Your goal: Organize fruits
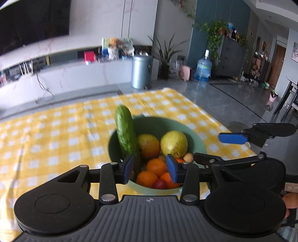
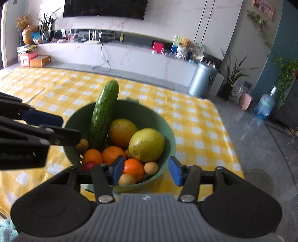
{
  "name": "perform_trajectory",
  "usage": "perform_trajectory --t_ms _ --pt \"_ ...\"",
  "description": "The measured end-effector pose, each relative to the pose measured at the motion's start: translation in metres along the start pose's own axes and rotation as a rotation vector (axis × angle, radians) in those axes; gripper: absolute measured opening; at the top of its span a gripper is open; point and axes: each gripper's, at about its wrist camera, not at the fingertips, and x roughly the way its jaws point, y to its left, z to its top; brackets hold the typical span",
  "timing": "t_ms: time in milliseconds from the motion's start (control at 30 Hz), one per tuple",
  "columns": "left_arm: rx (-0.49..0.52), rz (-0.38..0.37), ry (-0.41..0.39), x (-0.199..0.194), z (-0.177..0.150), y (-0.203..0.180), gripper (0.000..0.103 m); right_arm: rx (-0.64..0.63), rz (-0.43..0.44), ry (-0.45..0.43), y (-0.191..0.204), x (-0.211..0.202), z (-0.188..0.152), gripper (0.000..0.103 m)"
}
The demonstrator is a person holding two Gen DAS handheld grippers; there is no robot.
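Both tongs open, fruit bowl (image 2: 167, 134) just ahead.

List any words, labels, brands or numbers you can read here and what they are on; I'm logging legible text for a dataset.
No text can be read in full.
Left gripper base: a small round emblem, no letters.
Right gripper base: the same emblem.
Tag at the right edge of the left wrist view: letters cut off, unreadable.
Boxes on the floor: print too blurred.
Water jug: label too blurred.

walls: white marble (image 2: 167, 28) | floor: grey glossy tile (image 1: 214, 96) | dark TV (image 2: 104, 8) | daylight
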Motion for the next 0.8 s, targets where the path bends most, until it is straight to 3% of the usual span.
perform_trajectory --t_ms 233,467,533,633,800 --pt "0.053 0.067 -0.127 -0.050 0.002 -0.004 0.064 0.044 -0.029 -0.175 0.002 -0.056 0.007 0.081" --pt "0.091 0.204 -0.237 -0.088 -0.008 -0.002 0.078 0.141 -0.049 -0.341 0.008 -0.107 0.002 0.088" --pt "0.092 0.231 -0.260 -0.095 -0.011 -0.001 0.080 0.174 -0.064 -0.375 0.012 -0.117 -0.002 0.096" --pt "0.100 0.260 -0.283 -0.102 -0.014 -0.003 0.091 0.209 -0.062 -0.410 0.019 -0.129 -0.009 0.097" --pt "0.144 0.341 -0.300 -0.106 -0.025 -0.006 0.094 0.219 -0.075 -0.452 0.034 -0.145 -0.020 0.099"
